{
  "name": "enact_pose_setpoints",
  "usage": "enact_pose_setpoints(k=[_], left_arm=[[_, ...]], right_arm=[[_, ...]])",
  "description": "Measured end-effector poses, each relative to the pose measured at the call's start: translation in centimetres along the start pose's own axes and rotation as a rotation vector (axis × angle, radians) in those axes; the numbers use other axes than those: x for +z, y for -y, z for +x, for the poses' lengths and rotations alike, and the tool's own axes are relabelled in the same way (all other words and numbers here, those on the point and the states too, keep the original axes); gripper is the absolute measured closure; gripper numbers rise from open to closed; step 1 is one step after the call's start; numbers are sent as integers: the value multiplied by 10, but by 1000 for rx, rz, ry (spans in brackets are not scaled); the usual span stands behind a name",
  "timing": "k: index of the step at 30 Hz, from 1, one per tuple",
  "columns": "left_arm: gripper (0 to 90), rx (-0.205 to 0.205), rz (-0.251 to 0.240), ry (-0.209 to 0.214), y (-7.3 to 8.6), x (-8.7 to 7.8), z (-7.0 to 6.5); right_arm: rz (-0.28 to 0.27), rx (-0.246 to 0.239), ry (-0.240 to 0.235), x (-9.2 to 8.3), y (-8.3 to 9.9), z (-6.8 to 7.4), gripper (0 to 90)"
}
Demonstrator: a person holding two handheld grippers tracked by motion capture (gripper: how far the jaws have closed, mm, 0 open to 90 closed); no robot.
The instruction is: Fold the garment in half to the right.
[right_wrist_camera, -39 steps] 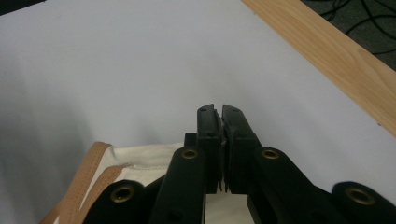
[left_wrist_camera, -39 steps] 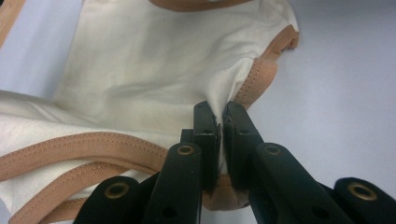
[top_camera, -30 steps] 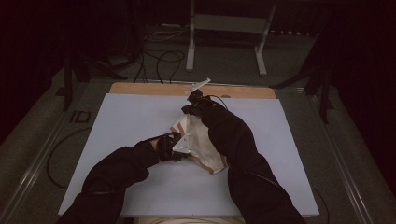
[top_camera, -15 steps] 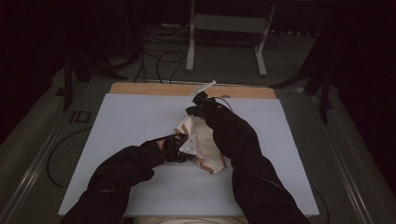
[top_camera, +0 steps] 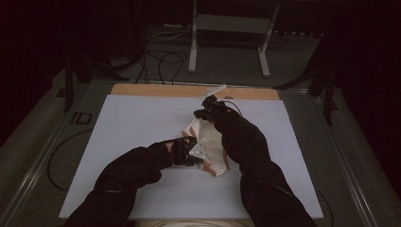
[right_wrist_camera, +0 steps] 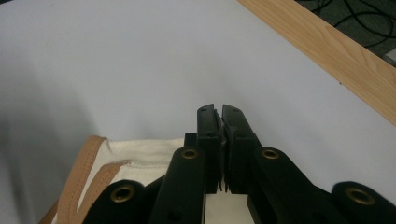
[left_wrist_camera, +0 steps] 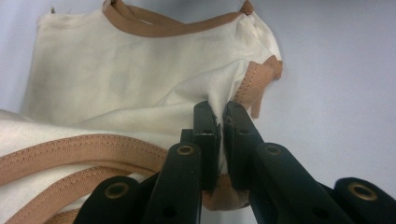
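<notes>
Both grippers pinch a small cream garment (top_camera: 210,146) with tan trim, which lies near the middle of the white desk (top_camera: 118,142), a little toward the far edge. The left gripper (left_wrist_camera: 220,116) is clamped on a fold of cream cloth beside a tan-edged corner, and the right gripper (right_wrist_camera: 219,114) is closed with a thin sliver of the same cloth between its jaws at the garment's far end. The work looks like spreading or folding the piece, so the sound way to go on is to keep both pinches firm, draw the two ends apart evenly until the cloth is taut, and lay it down low to the desk so no crease is trapped underneath. From above, the dark sleeves (top_camera: 246,151) cover much of the garment, so its full outline and which edge each gripper holds are hard to judge. How deep the right gripper's bite goes is also unclear.
</notes>
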State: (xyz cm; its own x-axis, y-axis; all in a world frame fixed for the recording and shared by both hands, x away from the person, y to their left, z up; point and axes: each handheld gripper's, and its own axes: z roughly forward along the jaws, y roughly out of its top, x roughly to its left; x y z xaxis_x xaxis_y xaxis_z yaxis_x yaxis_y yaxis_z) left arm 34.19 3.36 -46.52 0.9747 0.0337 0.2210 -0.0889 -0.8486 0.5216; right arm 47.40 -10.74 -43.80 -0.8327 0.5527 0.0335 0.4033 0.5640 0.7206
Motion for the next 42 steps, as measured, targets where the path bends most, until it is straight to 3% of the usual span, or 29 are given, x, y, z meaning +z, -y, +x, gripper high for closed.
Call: enact_pose_setpoints(k=[32,42], left_arm=[[855,25,14,50,-22,23,-1],[853,50,40,59,-31,31,-3]], right_arm=[[-23,43,47,-28,39,-20,875],[-38,64,58,-31,54,-25,875]])
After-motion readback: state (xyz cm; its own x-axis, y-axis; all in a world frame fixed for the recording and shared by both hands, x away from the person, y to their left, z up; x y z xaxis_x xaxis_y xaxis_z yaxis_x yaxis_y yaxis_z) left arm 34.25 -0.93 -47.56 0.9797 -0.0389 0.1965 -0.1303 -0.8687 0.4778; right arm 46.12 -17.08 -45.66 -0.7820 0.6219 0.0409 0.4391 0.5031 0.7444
